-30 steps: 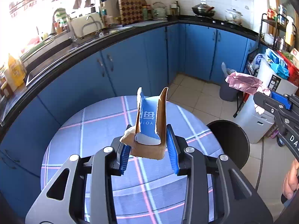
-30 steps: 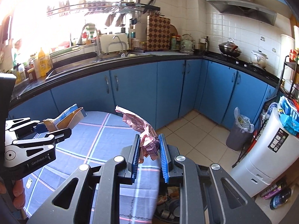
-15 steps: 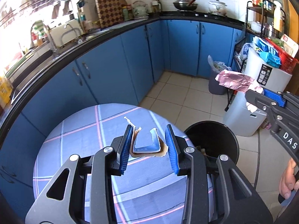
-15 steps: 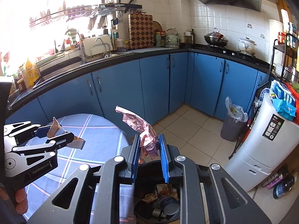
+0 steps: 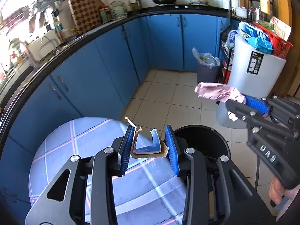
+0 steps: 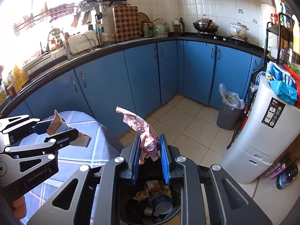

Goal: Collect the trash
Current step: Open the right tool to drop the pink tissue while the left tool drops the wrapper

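Observation:
My left gripper (image 5: 150, 146) is shut on a torn blue and brown carton (image 5: 148, 147) and holds it over the right edge of the round table (image 5: 65, 150), beside the black trash bin (image 5: 204, 138). My right gripper (image 6: 149, 151) is shut on a crumpled pink wrapper (image 6: 142, 129) and holds it above the open bin (image 6: 155, 204), which has trash inside. In the left wrist view the right gripper (image 5: 241, 101) shows with the wrapper (image 5: 217, 92). In the right wrist view the left gripper (image 6: 61, 129) shows with the carton (image 6: 56, 123).
Blue kitchen cabinets (image 6: 146, 78) curve behind the table. A grey bagged bin (image 6: 229, 108) stands on the tiled floor. A white appliance (image 6: 262, 136) with packages on top stands at the right. A blue bottle (image 6: 286, 174) lies beside it.
Both grippers have moved right, away from the table and toward the black bin. The right gripper with the wrapper now hangs over the bin's opening. The carton has tilted in the left gripper.

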The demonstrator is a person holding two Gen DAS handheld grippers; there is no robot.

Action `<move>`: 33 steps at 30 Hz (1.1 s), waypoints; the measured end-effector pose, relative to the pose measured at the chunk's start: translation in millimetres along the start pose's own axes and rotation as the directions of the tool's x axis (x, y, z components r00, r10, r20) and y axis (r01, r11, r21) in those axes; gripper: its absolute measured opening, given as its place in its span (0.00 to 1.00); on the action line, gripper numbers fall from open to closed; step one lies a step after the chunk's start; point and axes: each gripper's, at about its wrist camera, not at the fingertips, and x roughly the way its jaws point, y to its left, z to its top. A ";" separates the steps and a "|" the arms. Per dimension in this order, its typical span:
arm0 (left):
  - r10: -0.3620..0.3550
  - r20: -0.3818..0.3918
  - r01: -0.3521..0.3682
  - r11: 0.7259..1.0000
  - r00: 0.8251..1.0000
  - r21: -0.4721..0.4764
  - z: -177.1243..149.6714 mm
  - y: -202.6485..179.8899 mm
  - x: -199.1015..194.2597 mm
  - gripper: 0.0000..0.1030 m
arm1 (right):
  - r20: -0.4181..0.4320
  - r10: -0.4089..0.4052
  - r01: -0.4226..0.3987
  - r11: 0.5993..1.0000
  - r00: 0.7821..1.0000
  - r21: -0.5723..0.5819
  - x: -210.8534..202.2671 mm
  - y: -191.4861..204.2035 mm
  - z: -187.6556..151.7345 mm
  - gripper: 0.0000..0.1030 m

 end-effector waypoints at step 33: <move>0.004 0.034 -0.006 0.997 0.999 0.071 36.4 -49.8 38.9 0.87 | -0.044 -0.067 0.070 0.996 0.997 0.055 31.6 -49.0 -21.1 0.65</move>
